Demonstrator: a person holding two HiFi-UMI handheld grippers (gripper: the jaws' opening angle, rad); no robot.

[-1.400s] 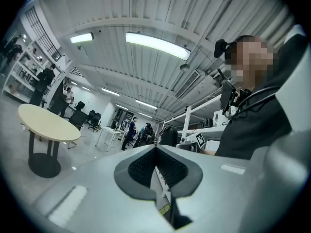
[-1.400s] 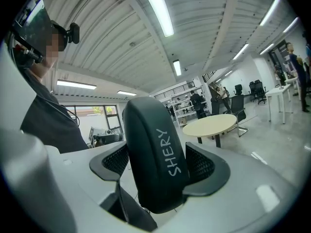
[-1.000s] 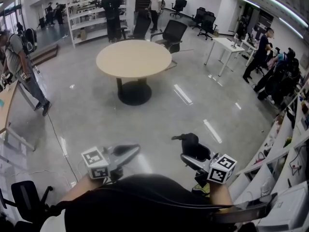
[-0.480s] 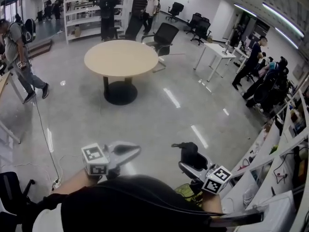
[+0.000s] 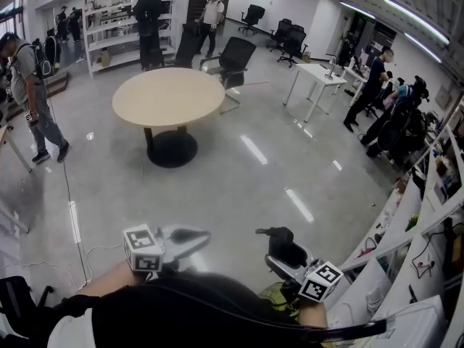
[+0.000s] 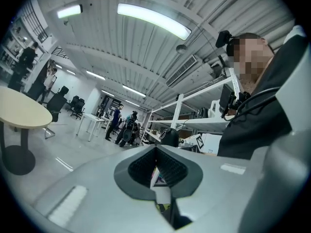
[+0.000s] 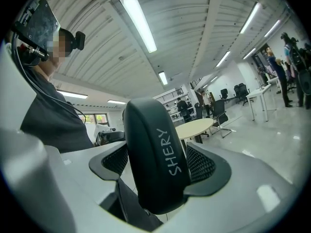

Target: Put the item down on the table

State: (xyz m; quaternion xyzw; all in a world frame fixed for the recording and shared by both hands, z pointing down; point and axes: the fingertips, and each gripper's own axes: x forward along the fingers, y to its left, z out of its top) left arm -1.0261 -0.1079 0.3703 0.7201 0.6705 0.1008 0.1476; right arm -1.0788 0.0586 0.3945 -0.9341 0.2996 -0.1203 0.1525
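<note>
The item is a black oblong case (image 7: 155,164) with "SHERY" printed on it, standing upright between the dark pads (image 7: 201,164) of my right gripper (image 7: 158,166), which is shut on it. In the head view the case (image 5: 281,239) and right gripper (image 5: 284,246) are at bottom centre-right, over the shiny floor. My left gripper (image 5: 194,236) is at bottom left, its jaws pressed together with nothing between them, as the left gripper (image 6: 156,168) view confirms. The round beige table (image 5: 168,96) stands well ahead on a black pedestal, and shows small behind the case as the table (image 7: 194,126).
A black office chair (image 5: 232,53) stands behind the table and a white desk (image 5: 315,75) to its right. Several people stand at the far shelves, at the left (image 5: 32,96) and at the right. White shelving (image 5: 406,252) lines the right side. A cable (image 5: 72,216) lies on the floor at left.
The view has advanced across the floor: the round table has shifted left in the head view. Both grippers sit slightly lower in the frame. The right gripper's hold on the case is unchanged.
</note>
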